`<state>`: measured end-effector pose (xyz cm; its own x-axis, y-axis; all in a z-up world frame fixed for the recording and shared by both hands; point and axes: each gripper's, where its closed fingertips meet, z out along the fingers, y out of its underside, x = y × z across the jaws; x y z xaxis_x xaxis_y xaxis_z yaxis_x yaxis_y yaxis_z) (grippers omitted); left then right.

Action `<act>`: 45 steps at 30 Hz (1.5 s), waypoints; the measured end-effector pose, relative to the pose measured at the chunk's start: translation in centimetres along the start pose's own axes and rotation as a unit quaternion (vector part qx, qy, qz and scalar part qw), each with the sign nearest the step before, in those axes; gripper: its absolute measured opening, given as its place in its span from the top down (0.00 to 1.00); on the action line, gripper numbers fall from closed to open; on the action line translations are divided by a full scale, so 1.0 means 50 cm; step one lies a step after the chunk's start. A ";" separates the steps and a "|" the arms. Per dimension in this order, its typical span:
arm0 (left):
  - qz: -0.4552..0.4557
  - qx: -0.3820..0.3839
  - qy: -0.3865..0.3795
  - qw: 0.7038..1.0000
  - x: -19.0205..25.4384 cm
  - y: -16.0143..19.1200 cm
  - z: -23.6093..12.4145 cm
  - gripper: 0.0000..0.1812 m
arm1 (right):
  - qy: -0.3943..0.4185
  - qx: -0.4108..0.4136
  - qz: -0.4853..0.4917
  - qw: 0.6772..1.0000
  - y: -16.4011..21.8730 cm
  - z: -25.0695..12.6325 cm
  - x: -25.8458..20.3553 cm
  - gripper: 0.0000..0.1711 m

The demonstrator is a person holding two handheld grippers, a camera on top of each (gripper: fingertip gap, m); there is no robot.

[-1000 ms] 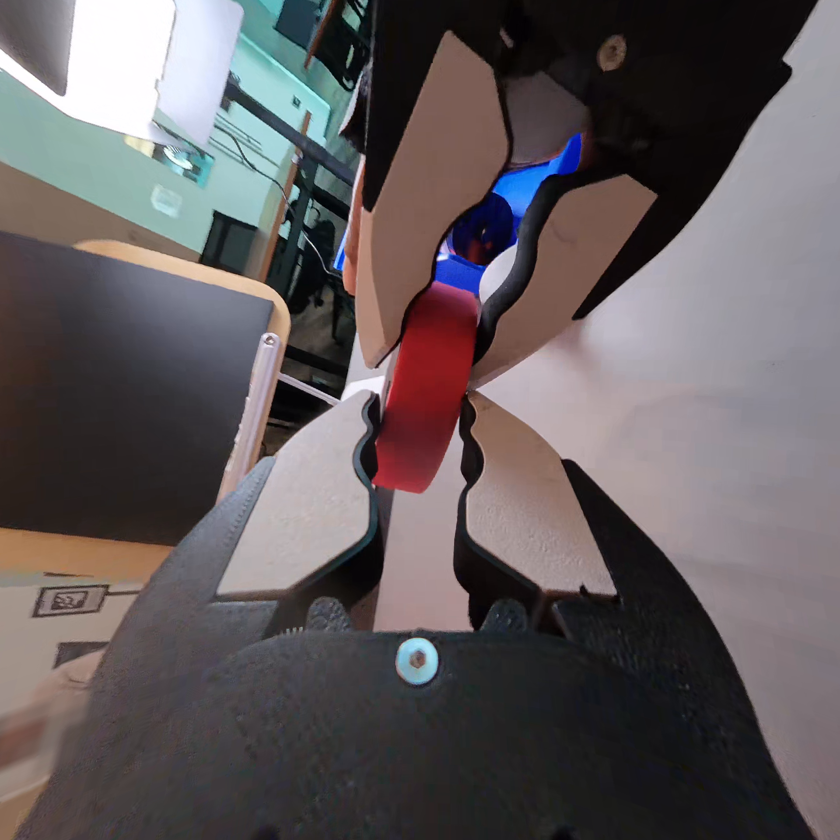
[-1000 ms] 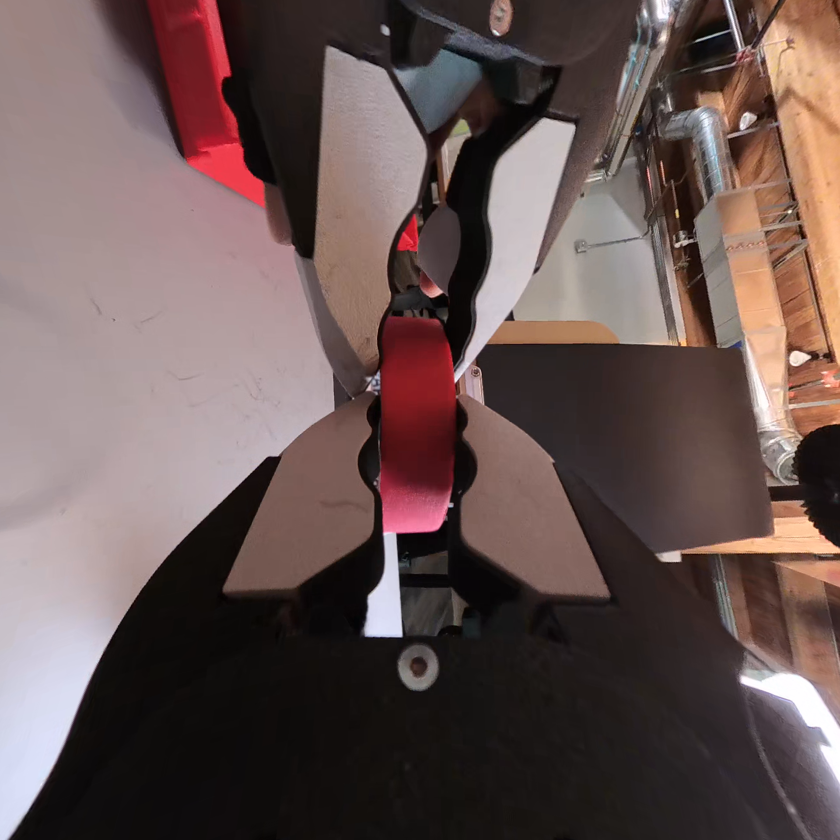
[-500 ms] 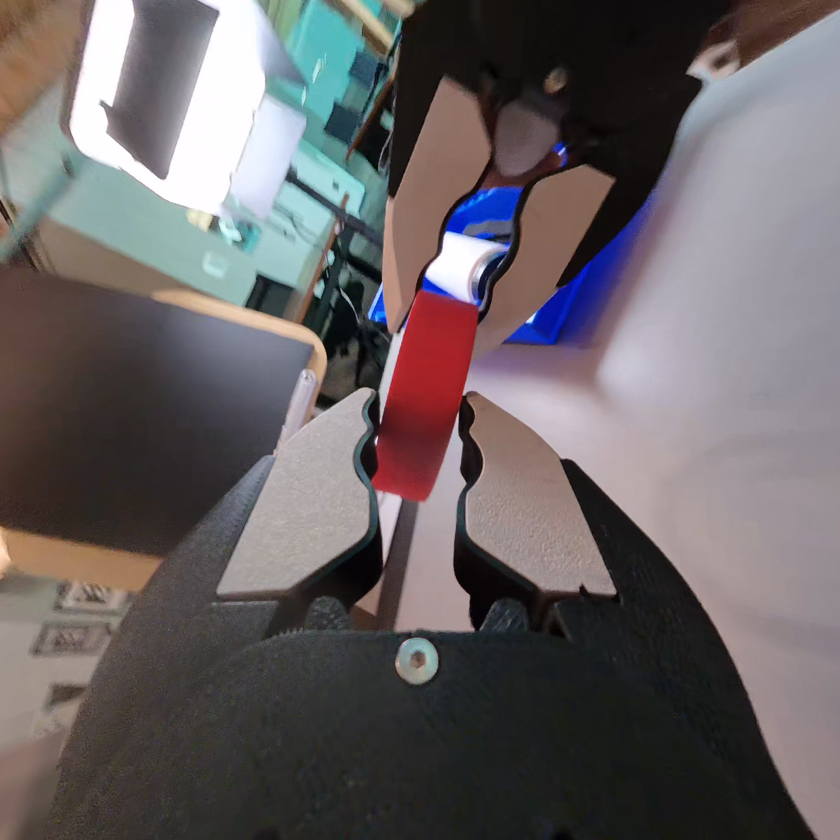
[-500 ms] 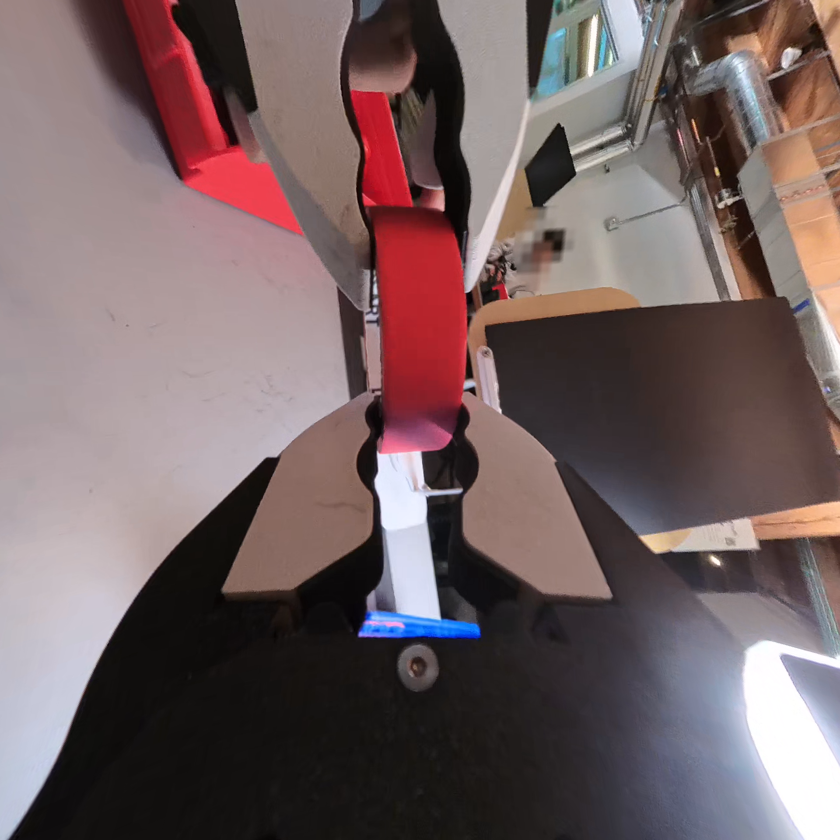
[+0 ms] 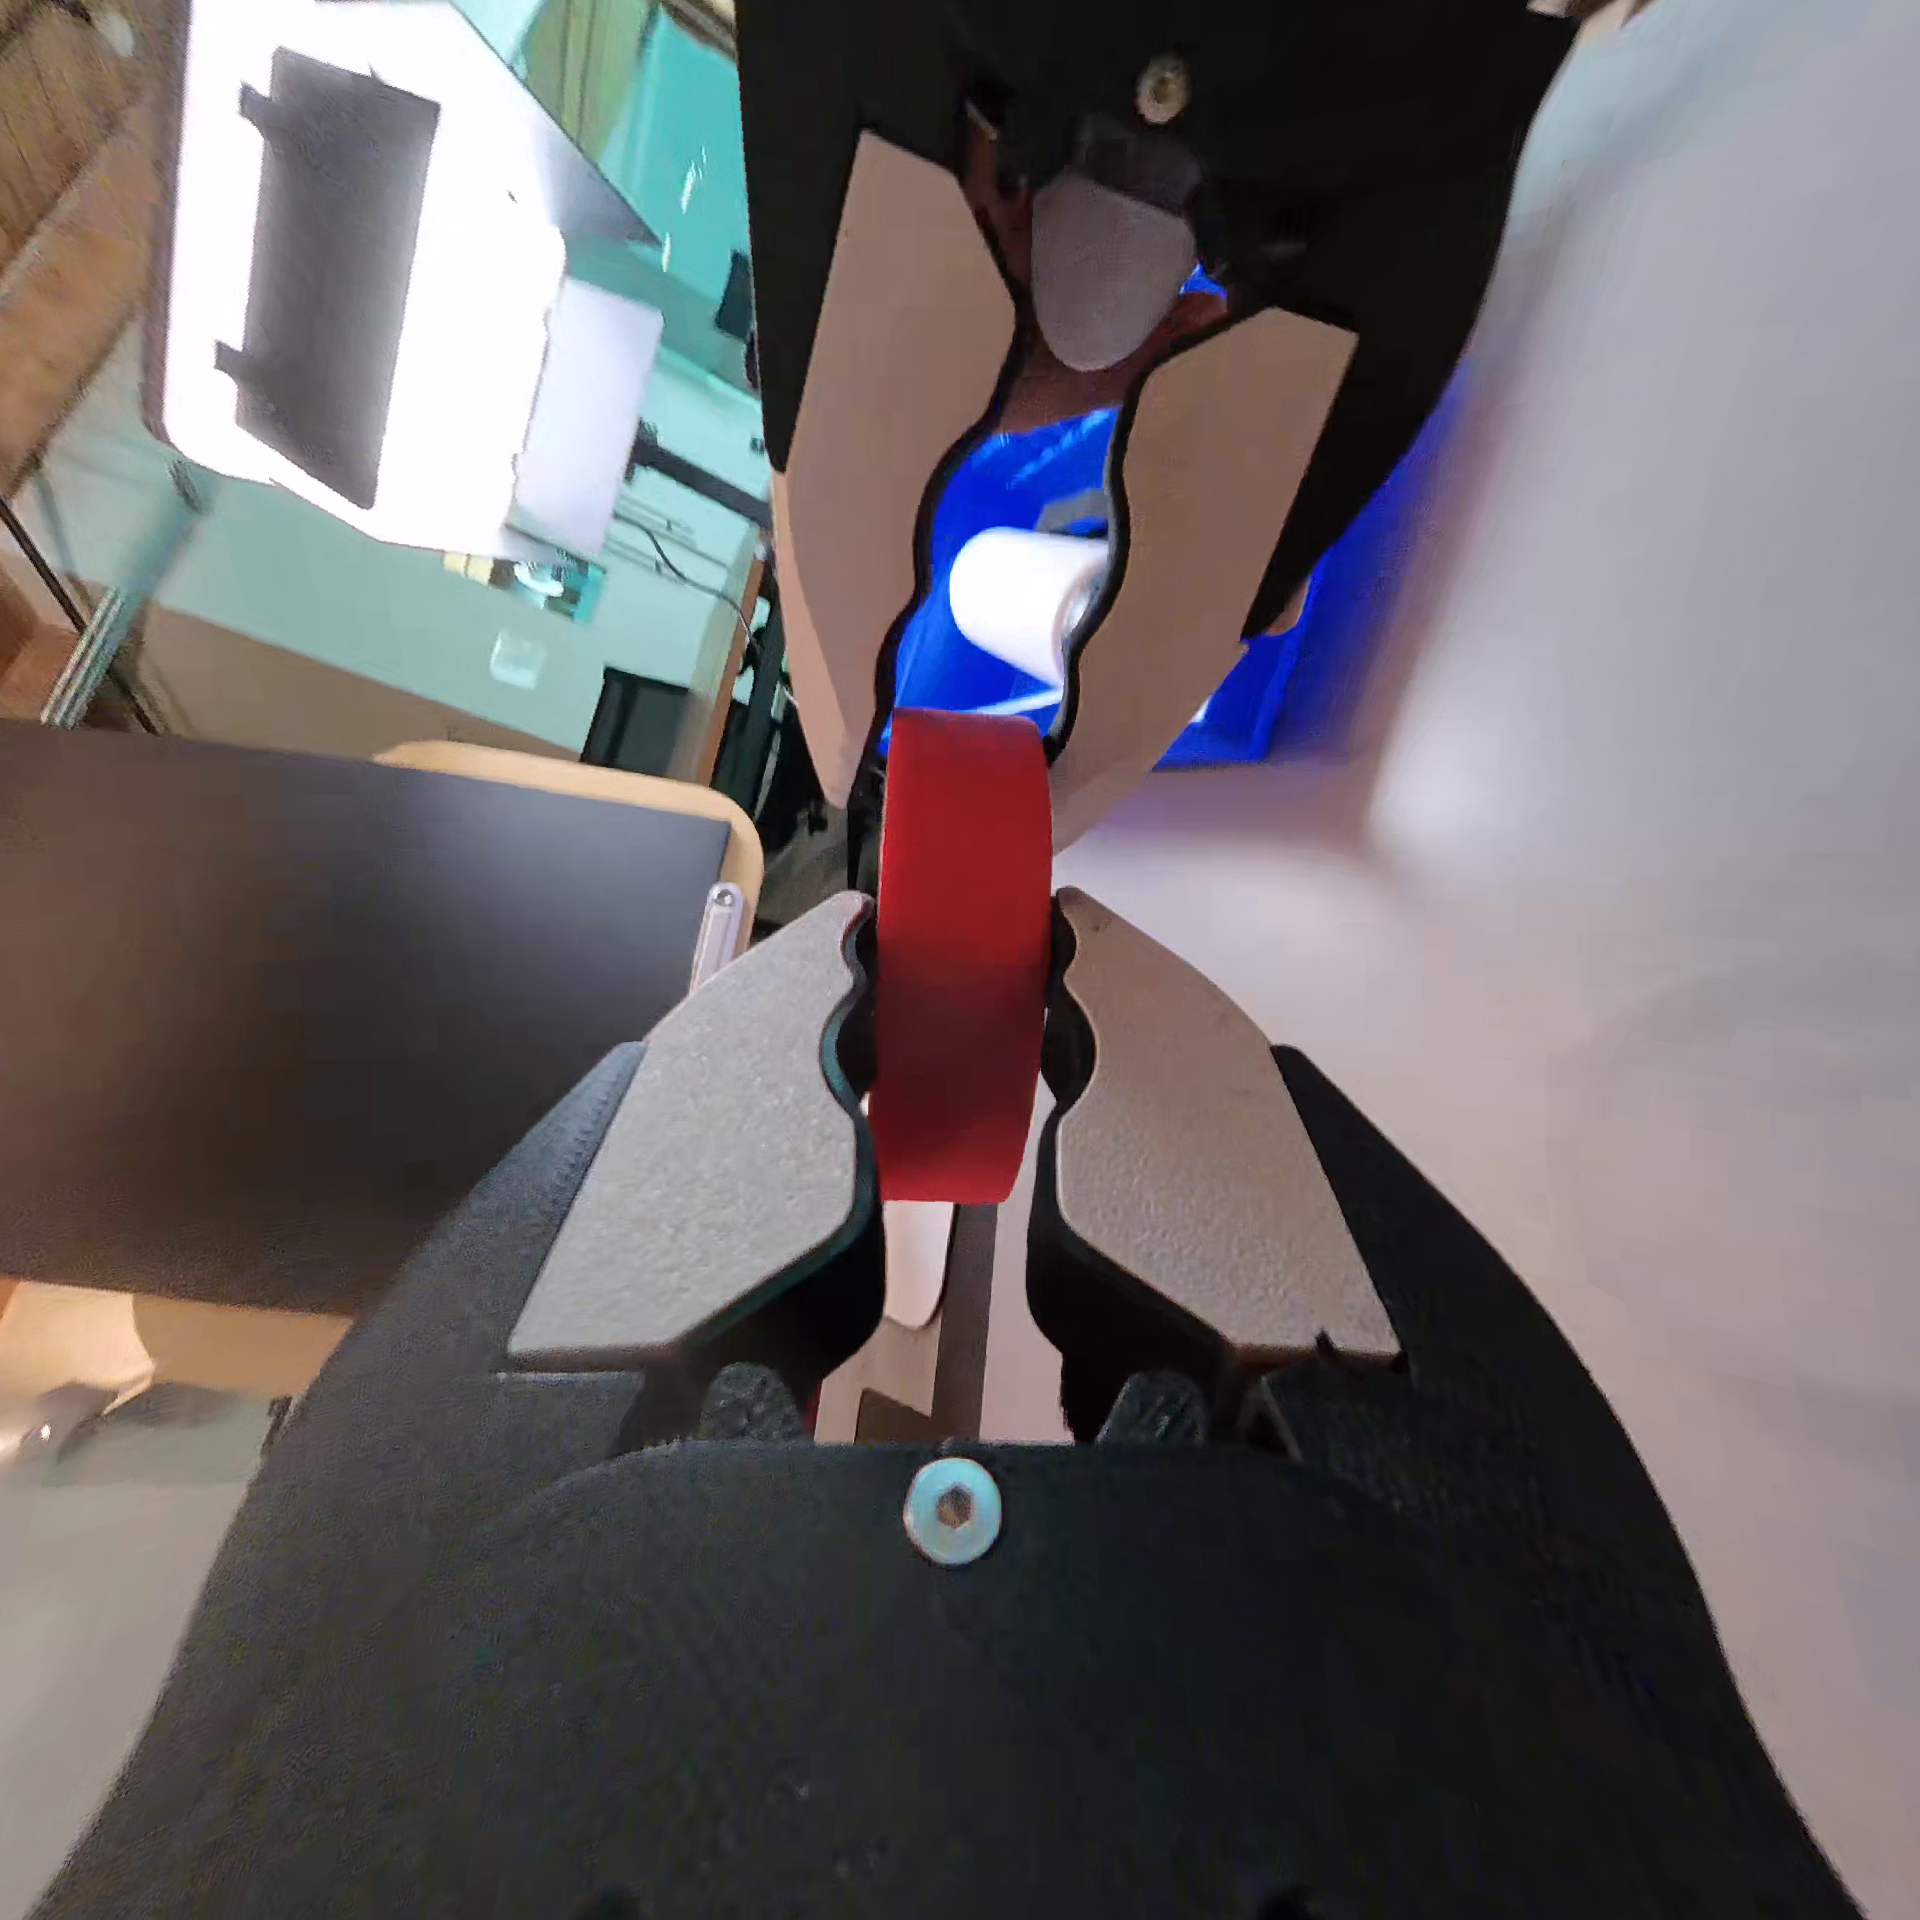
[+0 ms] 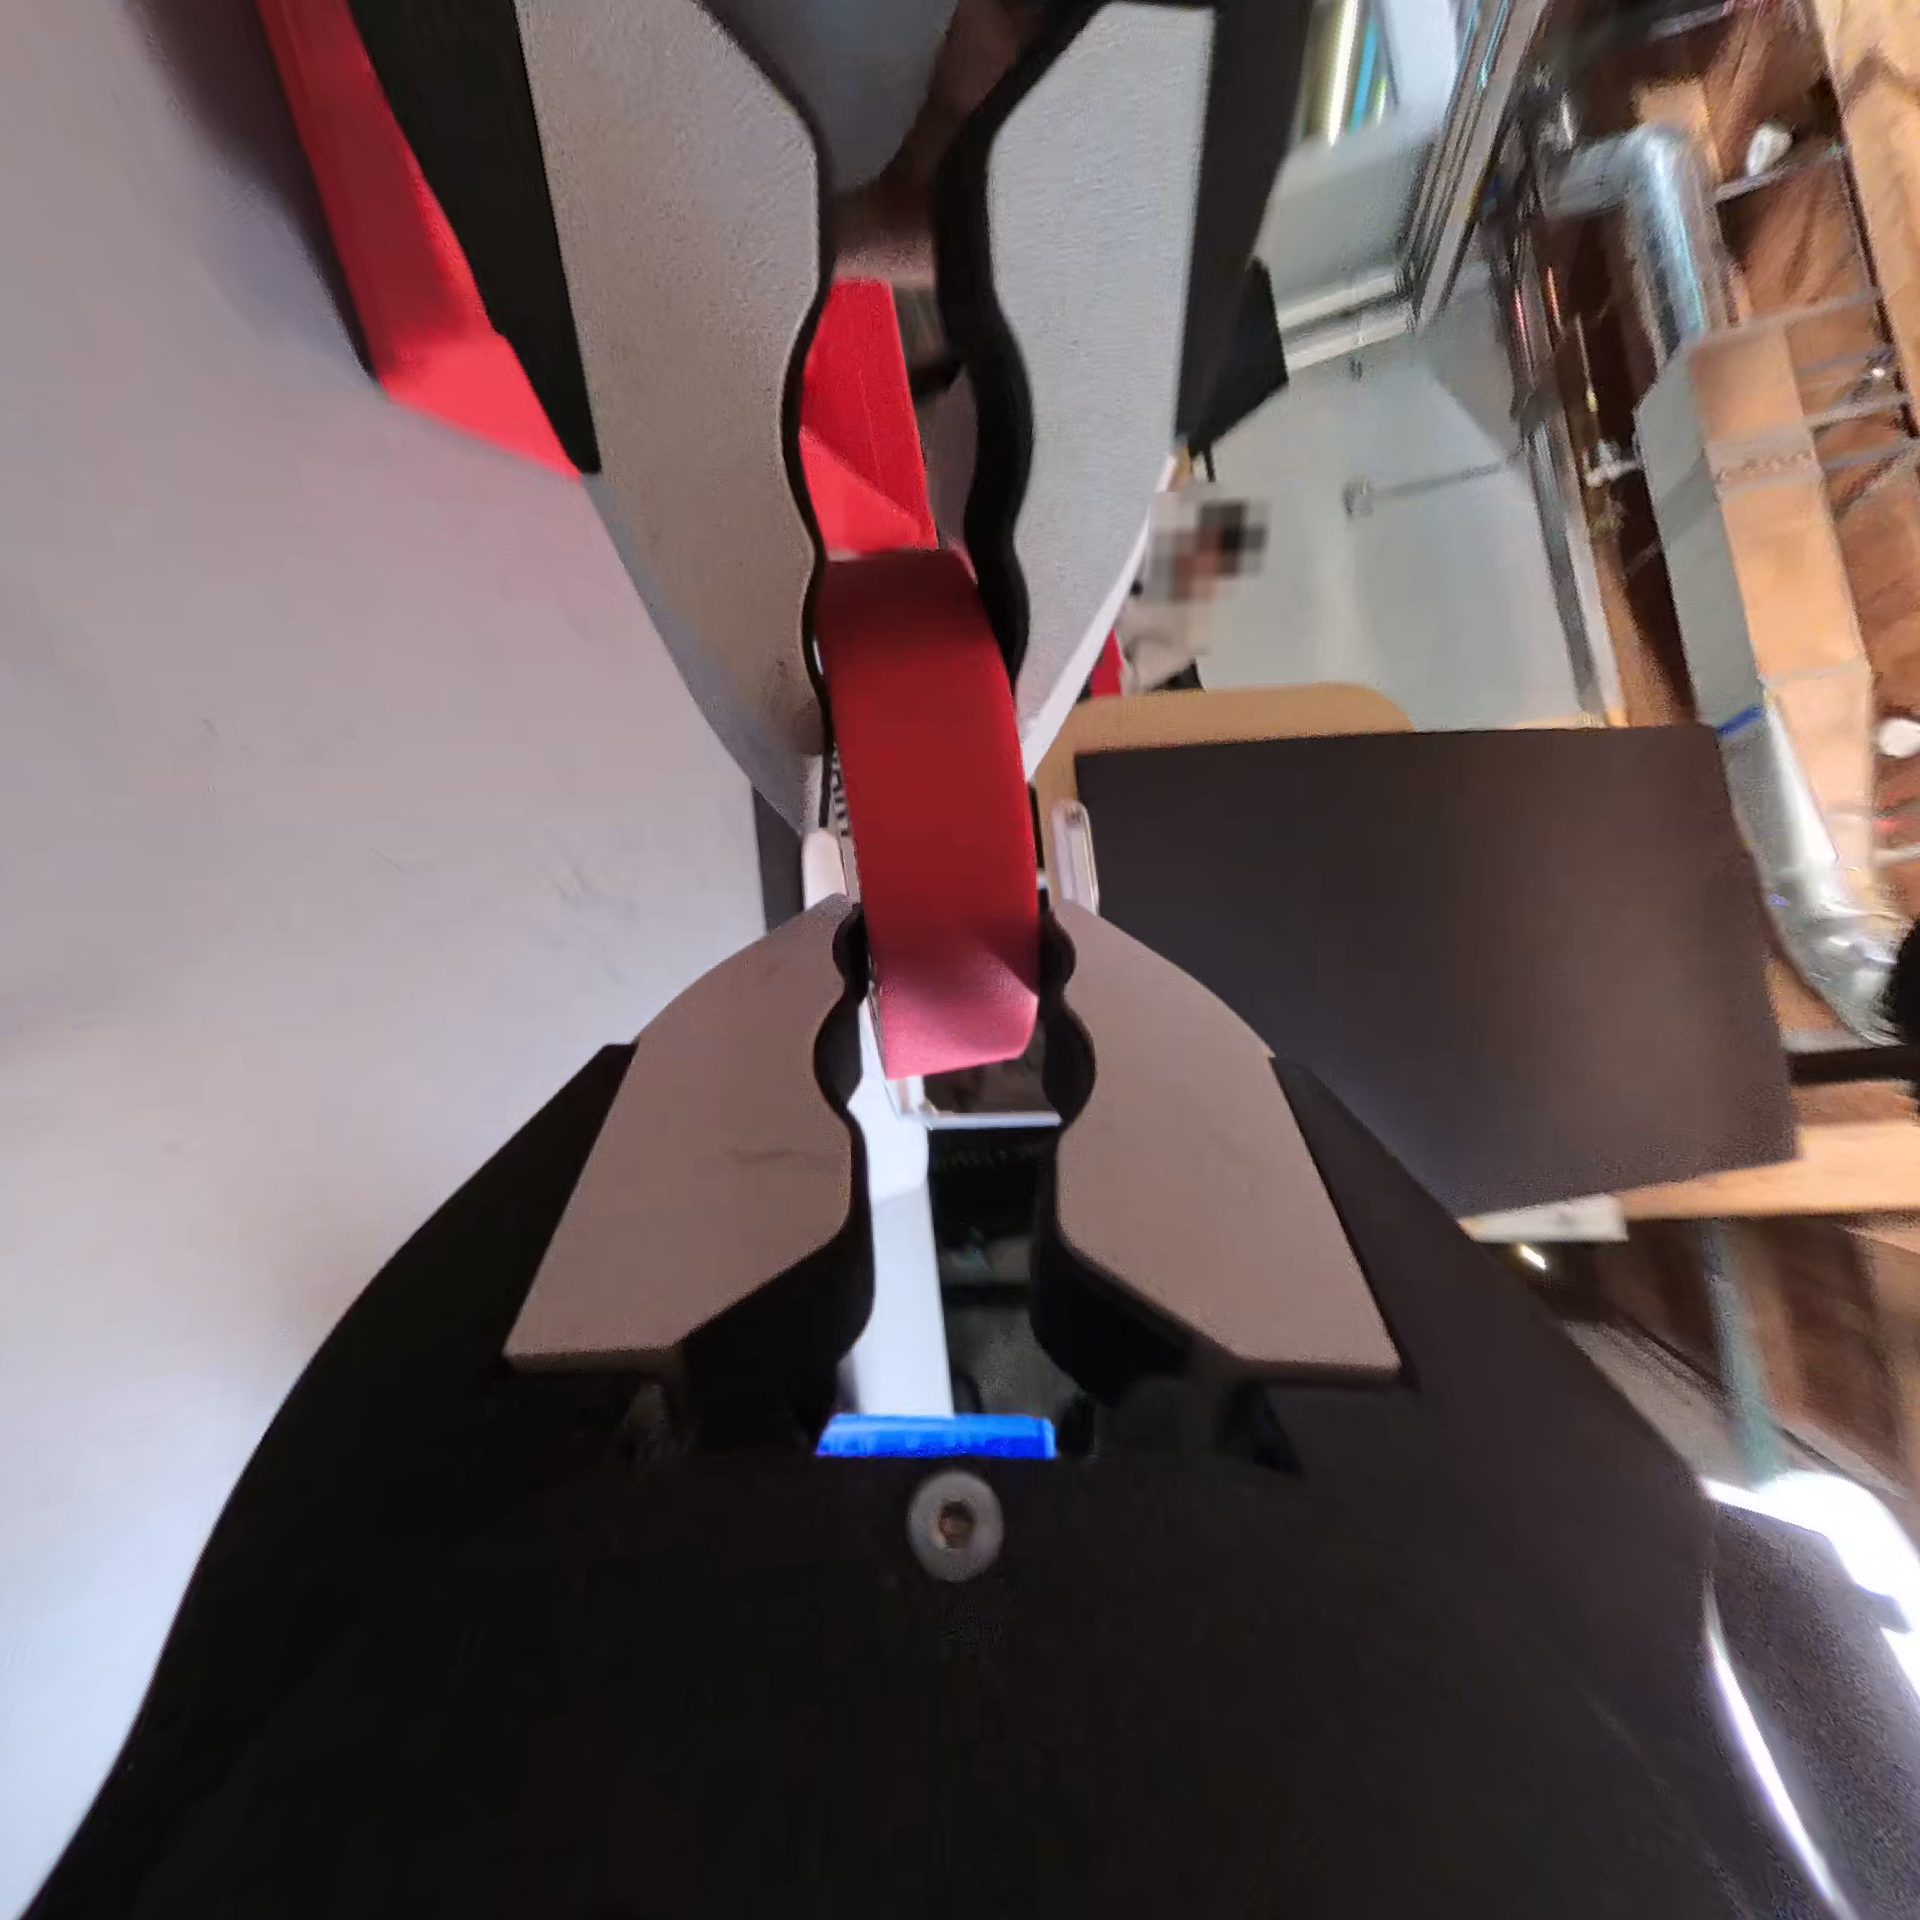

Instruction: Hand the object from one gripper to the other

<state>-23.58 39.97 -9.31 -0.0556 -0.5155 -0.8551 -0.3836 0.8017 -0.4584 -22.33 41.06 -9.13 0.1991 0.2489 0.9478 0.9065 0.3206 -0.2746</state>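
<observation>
A red tape roll stands on edge in the air between both grippers. In the left wrist view my left gripper is shut on its near half, with both fingers pressed to its sides. The right gripper reaches in from above and grips the far end. In the right wrist view my right gripper holds the roll at the fingertips only. The left gripper clamps the roll's upper end.
A white table lies beside the grippers. On it are a blue bin holding a white roll, and a red bin. A black panel on a wooden board stands opposite, and a bright light panel lies beyond it. Less than 4 cm separates the two grippers' tips.
The left gripper's fingers have closed onto the roll. The roll now sits deeper in the left jaws and only at the right gripper's tips. Both views have swung.
</observation>
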 end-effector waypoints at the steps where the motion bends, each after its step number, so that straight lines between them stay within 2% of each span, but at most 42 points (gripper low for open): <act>1: 0.000 0.012 0.000 1.000 -0.004 -0.012 -0.007 0.84 | -0.009 0.022 0.021 0.999 -0.006 -0.012 0.008 0.81; 4: -0.001 0.041 0.002 0.999 -0.010 -0.040 -0.024 0.84 | -0.038 0.027 0.065 0.997 0.018 -0.033 0.020 0.75; 6: -0.007 0.064 0.007 0.998 -0.008 -0.061 -0.030 0.84 | -0.052 0.026 0.078 0.995 0.036 -0.032 0.011 0.74; 10: -0.024 0.091 0.021 0.995 -0.002 -0.080 -0.034 0.84 | -0.046 0.052 0.090 0.994 0.023 -0.027 0.009 0.82; 12: -0.048 0.082 0.022 0.995 -0.006 -0.068 -0.028 0.83 | -0.046 0.043 0.088 0.994 0.030 -0.030 0.015 0.83; 17: -0.070 0.000 -0.006 0.998 -0.019 -0.012 -0.003 0.81 | -0.019 -0.063 0.043 0.997 0.077 -0.019 0.027 0.83; 22: -0.060 -0.037 -0.007 0.997 -0.013 0.008 0.007 0.78 | -0.023 -0.156 0.010 0.987 0.106 0.001 0.008 0.83; 28: -0.042 -0.044 0.000 0.998 -0.002 0.016 0.012 0.83 | -0.033 -0.185 0.008 0.982 0.088 -0.001 0.001 0.83; 30: -0.048 -0.027 0.001 0.998 -0.006 0.007 0.006 0.84 | -0.039 -0.166 0.028 0.985 0.079 -0.007 0.005 0.83; 33: -0.055 0.011 -0.003 0.998 -0.016 -0.016 -0.008 0.84 | -0.052 -0.094 0.111 0.988 0.058 -0.023 0.023 0.82; 35: -0.064 0.045 0.000 0.997 -0.020 -0.040 -0.017 0.84 | -0.072 -0.046 0.164 0.983 0.046 -0.039 0.033 0.77; 41: -0.086 0.144 0.022 0.986 -0.021 -0.113 -0.052 0.84 | -0.114 0.048 0.193 0.973 0.029 -0.069 0.029 0.70; 43: -0.097 0.172 0.025 0.980 -0.026 -0.130 -0.066 0.84 | -0.132 0.072 0.200 0.968 0.015 -0.072 0.018 0.70; 45: -0.117 0.178 0.031 0.976 -0.030 -0.128 -0.070 0.84 | -0.109 0.094 0.196 0.970 0.003 -0.076 0.033 0.82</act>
<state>-24.29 34.58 -4.23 -0.0645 -0.7059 -0.7054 -0.0475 0.7082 -0.7044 -20.47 38.05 -6.97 0.4125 0.5656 0.7141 0.6899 0.3179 -0.6503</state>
